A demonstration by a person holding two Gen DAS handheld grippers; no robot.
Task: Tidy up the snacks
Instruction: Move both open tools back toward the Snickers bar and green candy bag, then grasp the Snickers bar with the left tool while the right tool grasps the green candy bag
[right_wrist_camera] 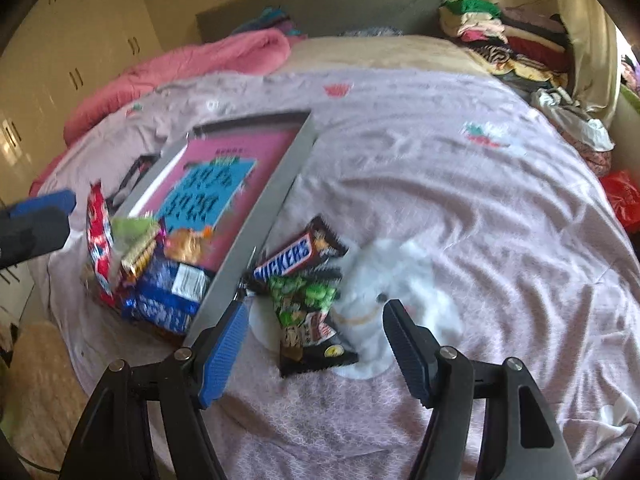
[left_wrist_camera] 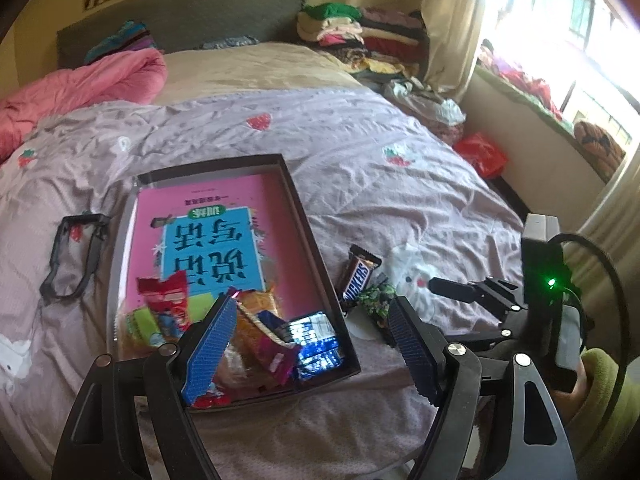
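Hovering over the bed (right_wrist_camera: 460, 200), right claw (right_wrist_camera: 314, 322) spread wide and empty, with the green snack packet (right_wrist_camera: 306, 308) lying between its fingers, just ahead. Snickers bar (right_wrist_camera: 298, 254) sits beyond it, touching the box (right_wrist_camera: 256, 216) wall, long axis slanting up-right. Both lie outside the box. Left claw (left_wrist_camera: 312, 320) also spread, empty, above the snacks already in the box. Right claw looks nearer the packet.

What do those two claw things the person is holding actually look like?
Both are alike. The left gripper and right gripper each have two blue ribbed finger pads on black, angular plastic linkages with silver pivot screws. Seen from the left camera, the right one has a black box with a green light, a black cable, and a yellow-green sleeve behind.
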